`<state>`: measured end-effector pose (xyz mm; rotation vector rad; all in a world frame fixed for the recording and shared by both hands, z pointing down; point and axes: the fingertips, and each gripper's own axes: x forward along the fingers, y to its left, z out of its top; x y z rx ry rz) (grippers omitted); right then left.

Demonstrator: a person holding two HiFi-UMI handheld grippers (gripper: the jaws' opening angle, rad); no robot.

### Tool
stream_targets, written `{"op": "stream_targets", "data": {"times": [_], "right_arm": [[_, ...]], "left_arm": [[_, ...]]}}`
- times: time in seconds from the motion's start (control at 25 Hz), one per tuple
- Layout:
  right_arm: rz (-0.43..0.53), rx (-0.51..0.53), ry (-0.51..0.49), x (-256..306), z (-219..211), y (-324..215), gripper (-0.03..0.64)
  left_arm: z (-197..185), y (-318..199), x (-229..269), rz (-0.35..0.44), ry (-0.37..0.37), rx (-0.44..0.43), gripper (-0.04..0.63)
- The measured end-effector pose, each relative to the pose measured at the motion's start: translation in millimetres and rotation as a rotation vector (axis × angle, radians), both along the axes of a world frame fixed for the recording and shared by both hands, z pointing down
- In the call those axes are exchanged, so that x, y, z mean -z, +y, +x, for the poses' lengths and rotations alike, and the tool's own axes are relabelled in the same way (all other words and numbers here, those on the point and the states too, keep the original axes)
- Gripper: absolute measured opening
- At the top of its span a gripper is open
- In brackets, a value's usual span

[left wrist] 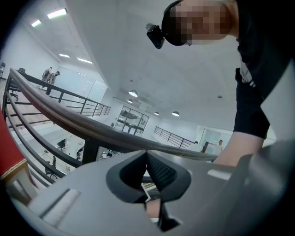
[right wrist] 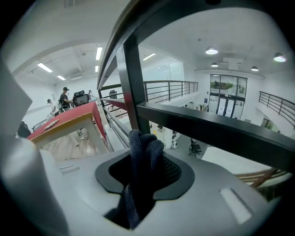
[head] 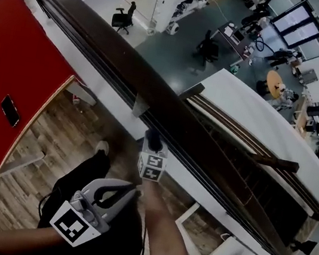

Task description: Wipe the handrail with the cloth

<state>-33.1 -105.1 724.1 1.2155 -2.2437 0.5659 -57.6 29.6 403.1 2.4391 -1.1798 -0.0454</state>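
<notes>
The dark wooden handrail (head: 122,63) runs diagonally from the upper left to the lower right. My right gripper (head: 152,143) is held up against its near underside, shut on a dark blue cloth (right wrist: 142,154) bunched between the jaws. In the right gripper view the cloth sits just below the rail (right wrist: 120,46) and next to a black post (right wrist: 132,87). My left gripper (head: 126,190) hangs lower and nearer to me, away from the rail, jaws closed together with nothing in them. In the left gripper view the handrail (left wrist: 87,129) curves above that gripper (left wrist: 147,159).
A red-topped table (head: 13,63) with a dark phone (head: 10,110) on it stands at the left over a wooden floor (head: 55,137). Black horizontal bars (right wrist: 216,131) run under the rail. Beyond the railing an office floor (head: 179,48) lies far below.
</notes>
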Motion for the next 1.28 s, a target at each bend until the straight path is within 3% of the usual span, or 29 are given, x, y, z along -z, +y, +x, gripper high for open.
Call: {"op": "stream_targets", "data": {"times": [0.24,0.44,0.8,1.28], "right_arm": [[-0.033,-0.059,0.022,-29.6,-12.2,-31.6,0.11],[-0.069,-0.098,0.043,-50.6,-16.6,-53.5,0.11],[-0.109,-0.164,0.002,-72.5,-35.1,-61.3,0.112],[-0.139,-0.192,0.011,-80.0,0.8,-54.5,0.123]], "left_arm": [[-25.7,-15.0,-15.0,-0.035,-0.02,-0.022,0.0],[-36.4,-27.5,-13.3,-0.019,0.002,-0.055,0.0],[-53.0,-31.3,-34.8,-0.068,-0.004,-0.094,0.0],[-38.3,-31.9,-41.8,-0.075,0.001,-0.137,0.0]]}}
